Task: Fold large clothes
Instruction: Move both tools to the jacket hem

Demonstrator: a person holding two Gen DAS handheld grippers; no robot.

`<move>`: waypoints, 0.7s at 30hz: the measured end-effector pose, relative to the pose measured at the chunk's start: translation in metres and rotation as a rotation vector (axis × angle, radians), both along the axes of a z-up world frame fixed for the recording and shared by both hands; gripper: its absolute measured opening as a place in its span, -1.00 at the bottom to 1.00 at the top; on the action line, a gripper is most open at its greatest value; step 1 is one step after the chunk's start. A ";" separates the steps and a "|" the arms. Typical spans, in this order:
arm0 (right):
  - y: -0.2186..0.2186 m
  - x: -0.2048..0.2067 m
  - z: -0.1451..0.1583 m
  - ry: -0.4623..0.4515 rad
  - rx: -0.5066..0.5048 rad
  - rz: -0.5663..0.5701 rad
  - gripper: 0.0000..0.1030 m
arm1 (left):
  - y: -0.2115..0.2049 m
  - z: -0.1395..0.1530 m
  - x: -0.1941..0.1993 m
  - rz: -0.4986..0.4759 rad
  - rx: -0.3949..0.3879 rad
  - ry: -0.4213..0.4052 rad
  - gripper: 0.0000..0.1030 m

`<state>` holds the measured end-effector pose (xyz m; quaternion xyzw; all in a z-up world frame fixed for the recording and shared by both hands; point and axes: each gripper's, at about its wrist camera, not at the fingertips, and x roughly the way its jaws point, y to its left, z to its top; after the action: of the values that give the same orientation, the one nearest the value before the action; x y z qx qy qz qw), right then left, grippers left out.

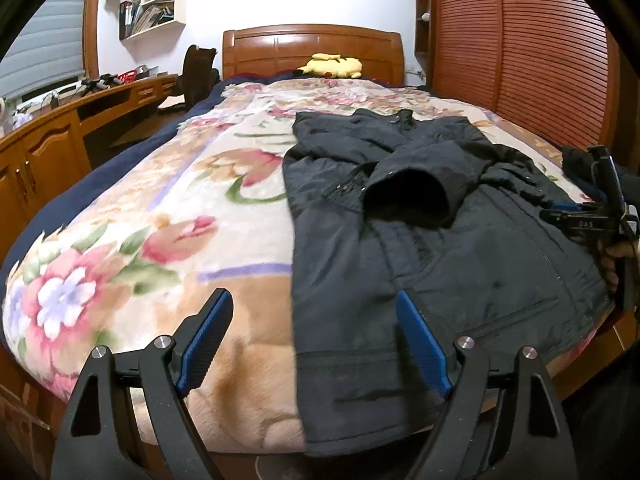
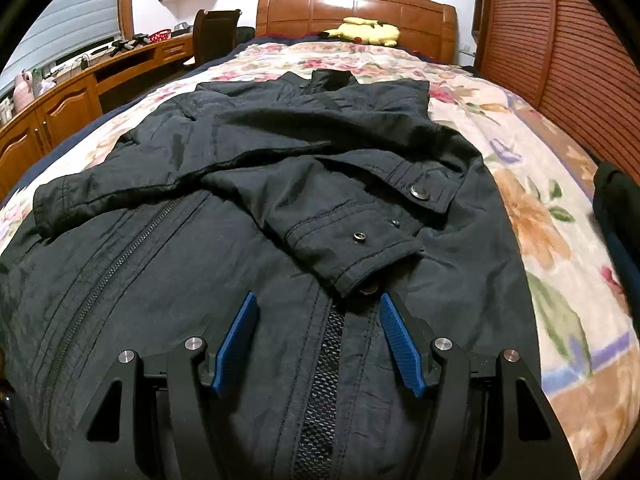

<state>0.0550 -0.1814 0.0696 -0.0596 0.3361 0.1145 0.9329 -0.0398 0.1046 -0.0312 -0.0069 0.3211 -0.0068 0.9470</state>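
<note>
1. The left gripper (image 1: pixel 316 338) has its fingers (image 1: pixel 208 336) spread wide and holding nothing; it hangs over the near left hem of the jacket (image 1: pixel 440 248), at 6 o'clock in its view.
2. The right gripper (image 2: pixel 318 342) is likewise spread and empty, poised over the jacket's front zipper, with a sleeve cuff (image 2: pixel 360 252) just beyond at 12 o'clock.
3. The jacket lies front-up on the floral blanket (image 1: pixel 160 208) of the bed, collar toward the headboard (image 2: pixel 356 12).
4. Both sleeves appear crossed over the chest, so I judge the sleeve folds done; folding the body lengthwise, hem toward collar, seems left.
</note>
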 end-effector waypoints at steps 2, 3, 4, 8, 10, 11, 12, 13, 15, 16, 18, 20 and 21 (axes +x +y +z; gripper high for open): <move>0.001 0.002 -0.003 0.001 0.006 0.003 0.28 | 0.004 -0.003 -0.001 0.006 -0.004 0.006 0.64; 0.000 0.002 -0.004 0.002 0.005 0.003 0.28 | 0.006 -0.005 -0.001 0.008 -0.008 0.010 0.64; 0.001 0.003 -0.004 0.005 -0.001 0.003 0.28 | 0.007 -0.006 -0.002 0.009 -0.010 0.013 0.64; -0.001 -0.001 0.001 0.039 -0.014 0.015 0.28 | 0.011 -0.010 -0.004 0.005 -0.010 0.021 0.64; -0.004 -0.010 0.006 0.039 -0.037 0.035 0.28 | 0.012 -0.011 -0.006 0.002 -0.014 0.023 0.64; -0.007 -0.017 0.009 0.033 -0.061 0.044 0.28 | 0.013 -0.012 -0.006 0.001 -0.016 0.023 0.64; -0.010 -0.023 0.013 0.027 -0.074 0.050 0.28 | 0.013 -0.013 -0.007 0.002 -0.018 0.023 0.64; -0.015 -0.031 0.017 0.017 -0.085 0.052 0.28 | 0.014 -0.013 -0.007 0.002 -0.021 0.023 0.64; -0.027 -0.047 0.027 -0.003 -0.090 0.052 0.28 | 0.014 -0.013 -0.008 0.002 -0.026 0.021 0.64; -0.033 -0.054 0.030 -0.012 -0.089 0.051 0.28 | 0.014 -0.013 -0.008 0.003 -0.031 0.019 0.64; -0.045 -0.070 0.036 -0.026 -0.093 0.041 0.28 | 0.014 -0.014 -0.009 -0.003 -0.039 0.021 0.64; -0.054 -0.081 0.036 -0.028 -0.093 0.030 0.28 | 0.012 -0.015 -0.010 -0.015 -0.033 0.024 0.64; -0.059 -0.086 0.034 -0.026 -0.093 0.024 0.28 | 0.011 -0.015 -0.011 -0.018 -0.028 0.025 0.64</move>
<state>-0.0310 -0.2406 0.1038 -0.1082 0.3281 0.1091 0.9321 -0.0504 0.1156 -0.0464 -0.0174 0.3330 -0.0199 0.9425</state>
